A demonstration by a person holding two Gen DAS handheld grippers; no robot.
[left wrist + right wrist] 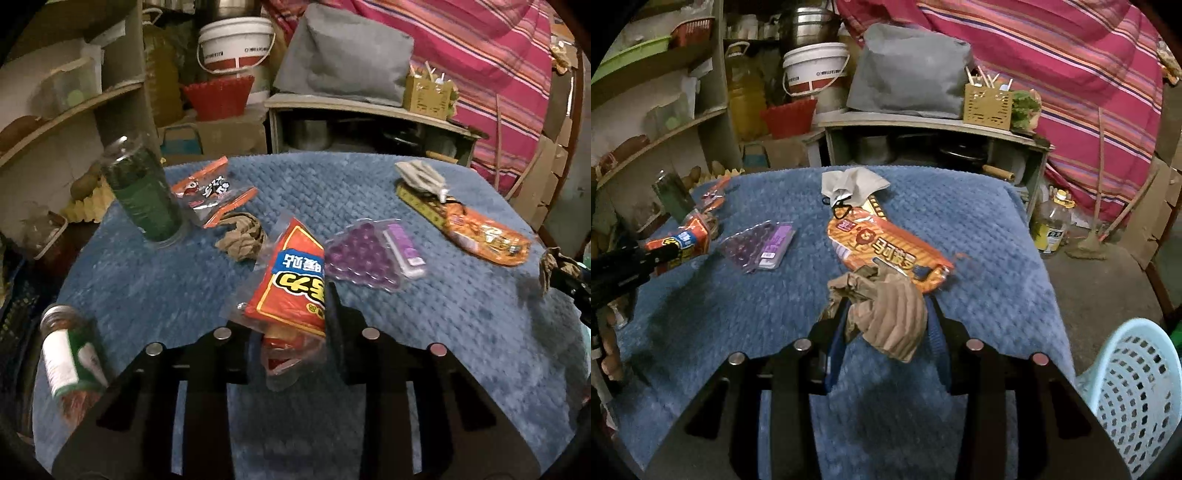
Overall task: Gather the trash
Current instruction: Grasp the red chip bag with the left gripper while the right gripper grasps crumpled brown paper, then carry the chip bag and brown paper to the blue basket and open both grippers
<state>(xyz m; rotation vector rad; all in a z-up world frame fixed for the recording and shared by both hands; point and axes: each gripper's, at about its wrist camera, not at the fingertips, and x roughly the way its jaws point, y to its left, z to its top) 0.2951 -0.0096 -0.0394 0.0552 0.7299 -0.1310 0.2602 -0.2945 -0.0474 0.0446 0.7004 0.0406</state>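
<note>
Between the left tongs (291,325), a red snack wrapper (291,280) is clamped and hangs clear of the blue table (406,332). Just beyond it lie a purple blister pack (369,254) and a brown paper ball (242,238); farther left stands a green bottle (144,199). Clamped in the right tongs (886,321) is a crumpled brown paper wad (886,310), with an orange snack bag (886,247) just ahead on the table. Right of those tongs stands a pale blue basket (1134,384).
</note>
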